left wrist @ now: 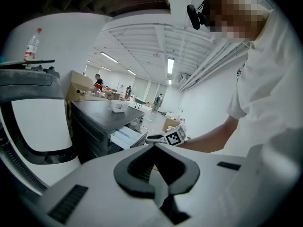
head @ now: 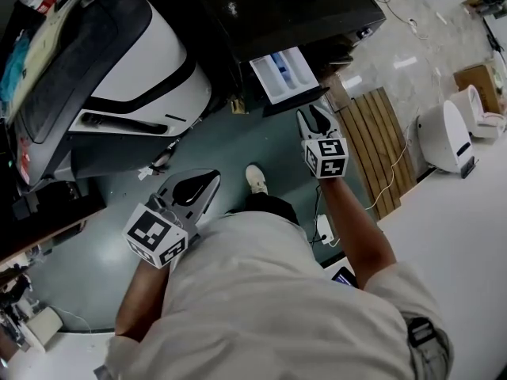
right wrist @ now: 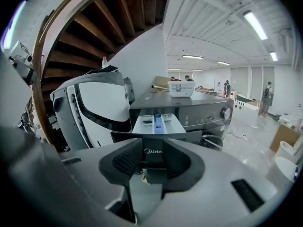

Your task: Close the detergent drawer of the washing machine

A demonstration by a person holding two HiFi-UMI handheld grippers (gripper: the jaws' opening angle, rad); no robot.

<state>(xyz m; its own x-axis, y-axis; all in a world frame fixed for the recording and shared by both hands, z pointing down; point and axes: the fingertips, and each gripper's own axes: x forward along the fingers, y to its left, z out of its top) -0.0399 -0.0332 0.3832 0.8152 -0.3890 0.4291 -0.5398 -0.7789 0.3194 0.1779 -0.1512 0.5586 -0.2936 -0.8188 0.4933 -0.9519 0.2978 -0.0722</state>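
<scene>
R gripper (right wrist: 152, 148), jaws wide apart w/ nothing gripped, pointed straight at the front of the pulled-out detergent drawer (right wrist: 157, 122) just ahead, its long axis running back into the washing machine (right wrist: 203, 109), while L gripper (head: 211, 182), tips together, hung well back.

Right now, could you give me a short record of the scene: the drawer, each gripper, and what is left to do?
detergent drawer: pulled out of the dark washing machine
right gripper: open, close to the drawer's front
left gripper: shut, empty, away from the machine
remaining: drawer not yet closed
</scene>
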